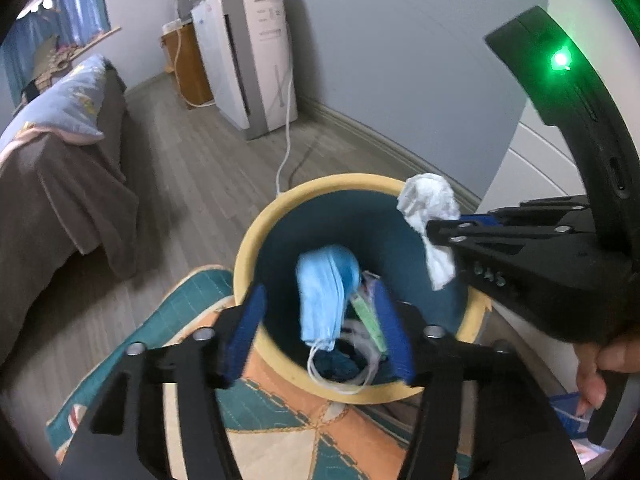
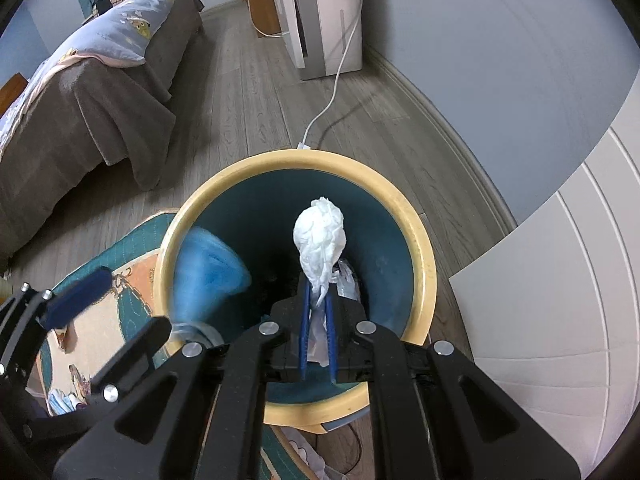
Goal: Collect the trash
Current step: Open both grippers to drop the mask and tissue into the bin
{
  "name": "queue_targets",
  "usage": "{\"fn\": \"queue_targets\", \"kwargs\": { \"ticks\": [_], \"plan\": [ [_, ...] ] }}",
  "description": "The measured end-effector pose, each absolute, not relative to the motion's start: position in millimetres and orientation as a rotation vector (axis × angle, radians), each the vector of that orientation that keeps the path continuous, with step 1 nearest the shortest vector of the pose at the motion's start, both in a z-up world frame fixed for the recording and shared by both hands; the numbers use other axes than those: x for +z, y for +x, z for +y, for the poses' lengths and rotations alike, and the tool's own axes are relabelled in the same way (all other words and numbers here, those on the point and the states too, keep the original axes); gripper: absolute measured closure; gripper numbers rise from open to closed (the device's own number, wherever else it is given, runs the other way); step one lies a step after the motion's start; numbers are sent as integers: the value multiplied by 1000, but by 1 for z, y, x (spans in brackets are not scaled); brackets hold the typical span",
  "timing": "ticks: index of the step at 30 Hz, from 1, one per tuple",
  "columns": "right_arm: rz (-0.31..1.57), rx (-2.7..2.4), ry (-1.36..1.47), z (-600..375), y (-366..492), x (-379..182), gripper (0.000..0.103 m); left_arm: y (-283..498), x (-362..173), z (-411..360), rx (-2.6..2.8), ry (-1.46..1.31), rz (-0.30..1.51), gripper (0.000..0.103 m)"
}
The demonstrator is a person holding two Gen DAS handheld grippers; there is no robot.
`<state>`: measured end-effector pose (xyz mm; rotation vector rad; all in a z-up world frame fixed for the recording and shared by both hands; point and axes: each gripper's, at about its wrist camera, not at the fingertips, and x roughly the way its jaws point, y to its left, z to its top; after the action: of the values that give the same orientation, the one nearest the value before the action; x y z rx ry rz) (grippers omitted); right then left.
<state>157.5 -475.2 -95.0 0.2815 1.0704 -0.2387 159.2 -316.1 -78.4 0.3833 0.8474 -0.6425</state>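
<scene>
A round bin with a yellow rim (image 1: 245, 264) (image 2: 425, 264) and a teal inside stands on the floor below both grippers. My left gripper (image 1: 320, 332) is open over the bin. A light blue face mask (image 1: 324, 296) hangs loose between its blue fingers (image 1: 245, 332), touching neither; in the right wrist view the mask (image 2: 208, 268) is blurred. My right gripper (image 2: 317, 294) (image 1: 436, 232) is shut on a crumpled white tissue (image 2: 320, 236) (image 1: 430, 204), held over the bin's opening. Wrappers (image 1: 368, 316) and other scraps lie at the bottom.
The bin sits partly on a teal and orange rug (image 1: 280, 420). A bed with a brown cover (image 1: 60, 184) is at the left. A white appliance (image 1: 256, 64) stands by the far wall, its cable (image 2: 340, 68) running to the bin. A white panel (image 2: 560, 300) is at the right.
</scene>
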Motion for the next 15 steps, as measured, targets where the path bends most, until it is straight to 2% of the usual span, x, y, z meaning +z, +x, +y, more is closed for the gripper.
{"fn": "queue_targets", "kwargs": {
  "ticks": [1,2,3,5,6,8,10,13,15],
  "plan": [
    [1071,-241,282,-476,157,-95,88,161,-79,-313,-636,372,852,37],
    [1068,-242,282,-476,157,-94,78,162,-80,-311,-630,364,854,31],
    [1064,-243,280,-475,158,-94,72,164,-81,-307,-615,359,853,24],
    [1051,-245,270,-473,158,-91,51,166,-81,-301,-585,352,849,18],
    [1047,-244,267,-471,158,-89,48,168,-81,-298,-570,344,851,14],
    [1037,-237,263,-468,158,-87,35,169,-78,-288,-544,322,846,11],
    [1025,-229,255,-464,159,-83,17,168,-75,-276,-520,307,832,9],
    [1011,-218,250,-458,160,-78,7,167,-72,-256,-486,314,823,8],
    [1007,-209,246,-453,162,-75,6,167,-70,-239,-461,317,818,8]
  ]
}}
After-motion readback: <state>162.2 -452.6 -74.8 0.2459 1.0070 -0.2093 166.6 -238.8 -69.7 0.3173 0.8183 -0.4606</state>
